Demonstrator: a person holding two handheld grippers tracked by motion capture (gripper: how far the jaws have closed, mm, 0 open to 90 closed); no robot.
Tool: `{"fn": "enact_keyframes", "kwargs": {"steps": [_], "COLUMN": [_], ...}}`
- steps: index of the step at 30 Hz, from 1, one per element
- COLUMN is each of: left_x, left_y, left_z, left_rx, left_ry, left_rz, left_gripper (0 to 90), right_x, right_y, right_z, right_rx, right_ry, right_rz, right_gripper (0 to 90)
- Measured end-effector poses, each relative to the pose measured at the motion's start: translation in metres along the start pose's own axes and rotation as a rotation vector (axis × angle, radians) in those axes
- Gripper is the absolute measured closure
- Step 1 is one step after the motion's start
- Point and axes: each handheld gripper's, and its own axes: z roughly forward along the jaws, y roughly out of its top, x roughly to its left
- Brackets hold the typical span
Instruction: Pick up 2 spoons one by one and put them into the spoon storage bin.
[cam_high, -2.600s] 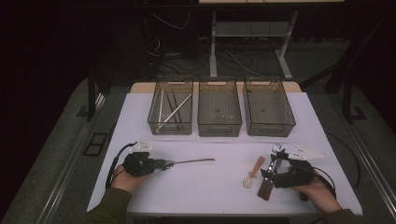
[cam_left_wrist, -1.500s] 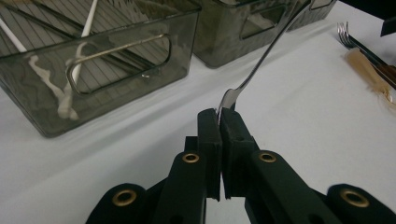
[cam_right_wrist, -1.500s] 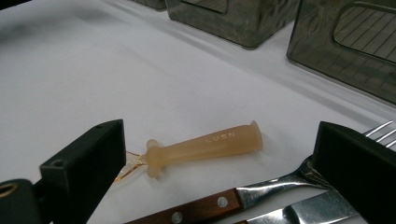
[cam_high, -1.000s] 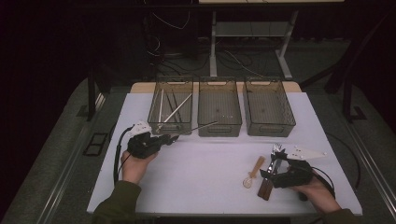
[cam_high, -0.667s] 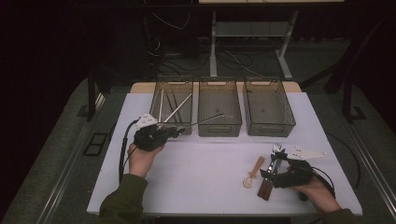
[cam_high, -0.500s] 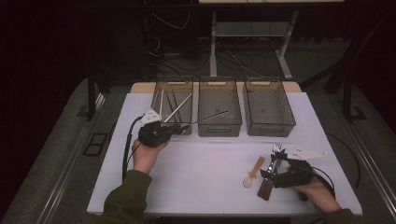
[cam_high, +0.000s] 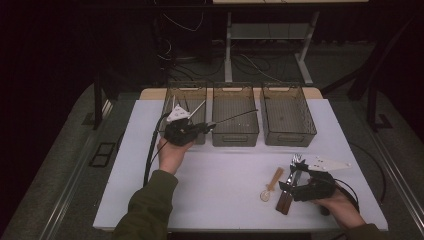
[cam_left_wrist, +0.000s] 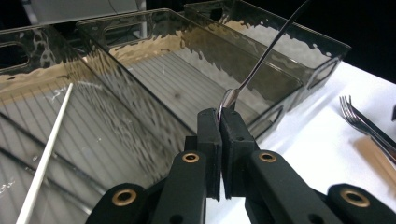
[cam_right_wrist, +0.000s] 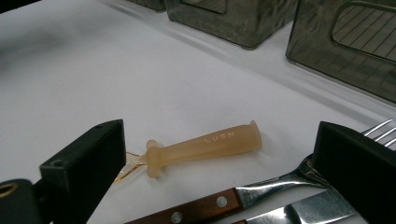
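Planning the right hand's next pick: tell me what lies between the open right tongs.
In the right gripper view, the translucent amber spoon lies on the white table between the open right tongs; the wooden-handled fork crosses nearer.

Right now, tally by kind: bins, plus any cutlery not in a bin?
Bins: 3
Metal spoon, clamped in left gripper: 1
Amber spoon: 1
Fork: 1
Knife: 1
Total: 7

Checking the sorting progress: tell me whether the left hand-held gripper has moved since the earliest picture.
Yes. The left hand-held gripper, shut on the metal spoon, has gone up the table to the left bin.
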Motion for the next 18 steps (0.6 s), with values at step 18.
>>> {"fn": "enact_keyframes", "kwargs": {"steps": [18], "left_x": [-0.003], "left_y": [0.022], "left_z": [0.056], "left_rx": [0.052], "left_ry": [0.07], "left_rz": [0.001], "left_gripper": [87.2], "right_x": [0.001], "right_y": [0.001], "right_z": [-0.002], "right_rx": [-0.009], "right_ry": [0.005], "right_rz": [0.001], "right_gripper": [3.2]}}
